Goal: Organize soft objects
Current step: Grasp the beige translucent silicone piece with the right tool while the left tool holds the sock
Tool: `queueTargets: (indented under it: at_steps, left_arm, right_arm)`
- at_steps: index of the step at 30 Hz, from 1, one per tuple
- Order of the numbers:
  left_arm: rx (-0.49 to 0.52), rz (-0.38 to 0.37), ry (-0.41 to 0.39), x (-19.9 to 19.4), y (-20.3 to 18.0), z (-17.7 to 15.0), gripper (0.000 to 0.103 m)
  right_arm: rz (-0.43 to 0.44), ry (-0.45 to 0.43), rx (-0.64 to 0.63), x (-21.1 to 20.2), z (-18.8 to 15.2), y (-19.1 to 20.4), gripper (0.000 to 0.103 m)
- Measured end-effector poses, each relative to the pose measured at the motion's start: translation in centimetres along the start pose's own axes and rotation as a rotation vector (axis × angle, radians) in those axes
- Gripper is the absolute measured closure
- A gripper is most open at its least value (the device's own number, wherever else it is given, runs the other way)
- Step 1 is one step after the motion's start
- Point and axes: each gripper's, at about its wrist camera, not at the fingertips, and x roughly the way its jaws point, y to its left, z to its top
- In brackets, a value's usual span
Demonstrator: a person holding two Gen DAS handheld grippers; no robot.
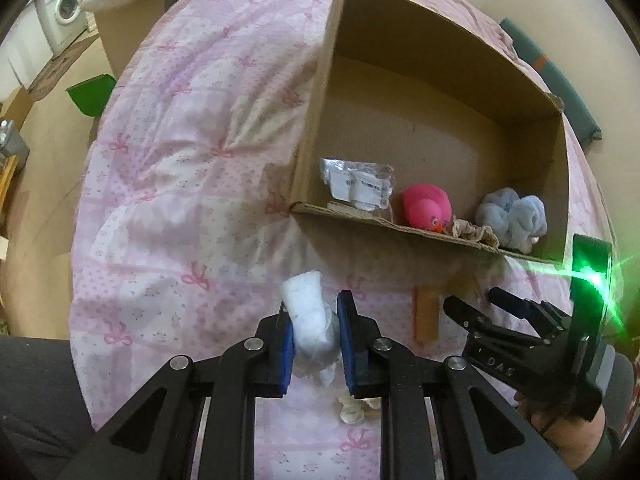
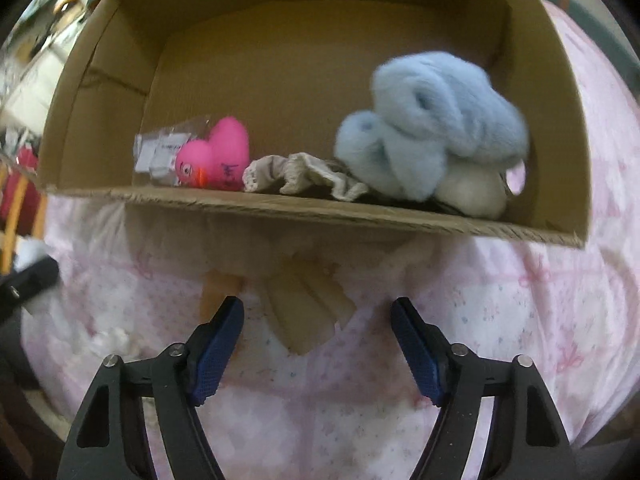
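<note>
- Left gripper (image 1: 314, 334): clamped on white cloth (image 1: 310, 320), above bed (image 1: 180, 160).
- Right gripper (image 2: 318, 344): fingers apart, holding nothing.
- Cardboard box (image 2: 280, 208): pink rubber duck (image 2: 216, 156), blue plush toy (image 2: 432, 128), beige cloth (image 2: 300, 176), plastic packet (image 2: 156, 156).

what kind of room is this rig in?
Probably a bedroom in a lived-in home. The work surface is a bed with a pink bow-print quilt, a cardboard box of soft toys sits on it, and a washing machine shows beyond the bed's far edge.
</note>
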Motion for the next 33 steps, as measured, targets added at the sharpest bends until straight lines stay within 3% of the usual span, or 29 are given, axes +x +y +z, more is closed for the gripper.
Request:
queueTargets:
  at_steps: [1, 3, 9, 26, 33]
  left_arm:
    - [-0.004, 0.003, -0.001, 0.0, 0.1, 0.1, 0.085]
    - [-0.007, 0.007, -0.002, 0.0, 0.1, -0.1, 0.085]
    - [-0.006, 0.013, -0.003, 0.0, -0.2, -0.2, 0.085]
    - [-0.017, 0.064, -0.028, -0.4, 0.8, -0.2, 0.085]
    - [-0.003, 0.070, -0.027, -0.2, 0.7, -0.2, 0.085]
  right_arm:
    - [-0.014, -0.005, -0.021, 0.1, 0.0, 0.3, 0.037]
    - [-0.033, -0.008, -0.050, 0.3, 0.1, 0.8, 0.065]
    - [-0.008, -0.049, -0.088, -0.5, -0.5, 1.4, 0.086]
    - [0.284, -0.107, 0.028, -4.9, -2.0, 0.2, 0.089]
    - [0.302, -0.121, 0.005, -5.4, -1.4, 0.8, 0.089]
